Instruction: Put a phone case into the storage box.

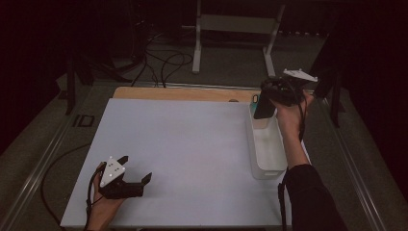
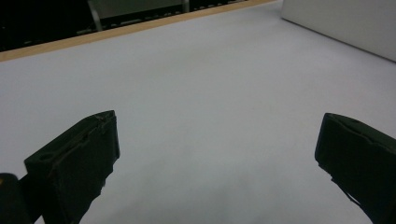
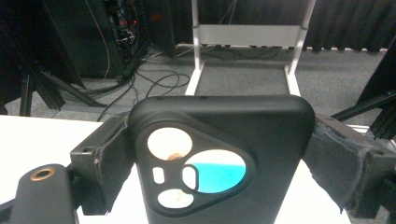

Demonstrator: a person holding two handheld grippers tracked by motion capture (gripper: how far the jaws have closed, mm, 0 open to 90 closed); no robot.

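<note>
While it hangs over the far end of the white bin (image 1: 266,153), the black phone case (image 3: 219,154) looks light, thin and flexible, so pinching its side edges suits it. The right gripper (image 3: 219,163) pinches it there; the left gripper (image 1: 137,169) rests spread on the worktop (image 1: 192,144).

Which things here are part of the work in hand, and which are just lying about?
In the job:
- phone case, clamped in the right claw
- white bin beneath it

Just about:
- left claw, open over the bare white table
- metal stand and cables on the floor
</note>
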